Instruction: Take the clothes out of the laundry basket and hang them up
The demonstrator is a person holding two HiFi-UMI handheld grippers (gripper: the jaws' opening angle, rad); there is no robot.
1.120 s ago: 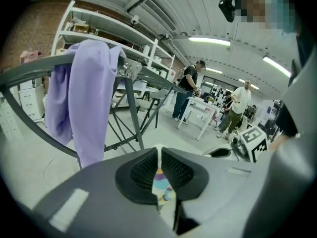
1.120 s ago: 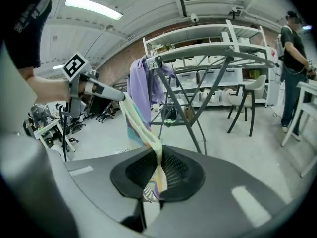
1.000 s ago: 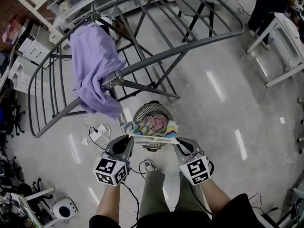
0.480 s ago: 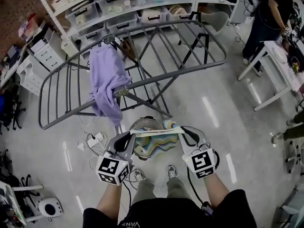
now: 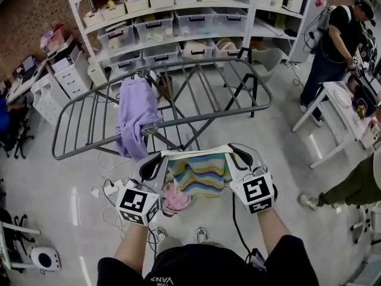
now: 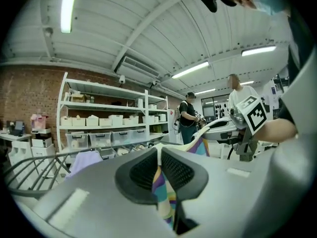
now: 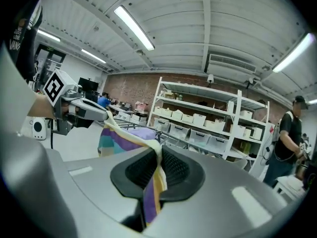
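Striped garment [image 5: 199,174]: multicoloured, held in the air by its upper edge, stretched between our two grippers, above the laundry basket [image 5: 178,210] and near the front of the drying rack [image 5: 208,113].
Left gripper [image 5: 161,155]: jaws narrow, pads pinching the garment's left corner.
Right gripper [image 5: 232,152]: jaws likewise narrow, clamped on the right corner.
Laundry basket: on the floor, partly covered by the hanging garment; pink clothing [image 5: 177,196] shows inside.
Drying rack: grey metal, wings spread; we note one lilac garment [image 5: 136,119] draped over its left part.
Behind: shelving [image 5: 178,16] with bins; a person [image 5: 333,46] at a white table [image 5: 333,109].
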